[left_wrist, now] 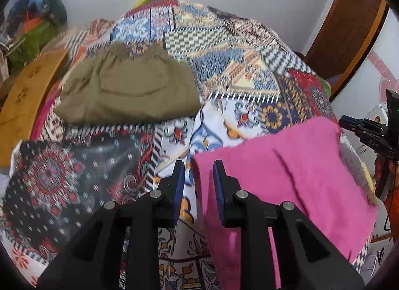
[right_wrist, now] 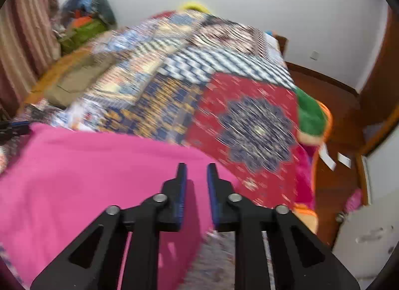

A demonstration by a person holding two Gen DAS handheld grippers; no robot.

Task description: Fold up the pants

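Observation:
Pink pants [left_wrist: 286,172] lie folded flat on the patterned bedspread [left_wrist: 224,70], near the bed's front right. My left gripper [left_wrist: 198,172] is open and empty, just above the pants' left edge. My right gripper [right_wrist: 197,172] is open and empty over the pants' right part [right_wrist: 87,172]. It also shows at the right edge of the left wrist view [left_wrist: 369,133]. The right wrist view is blurred by motion.
Folded olive-green pants [left_wrist: 129,88] lie further back on the left of the bed. A wooden headboard [left_wrist: 27,100] runs along the left. A heap of clothes [left_wrist: 37,18] sits in the far left corner. The bed's right edge [right_wrist: 314,125] drops to a wooden floor.

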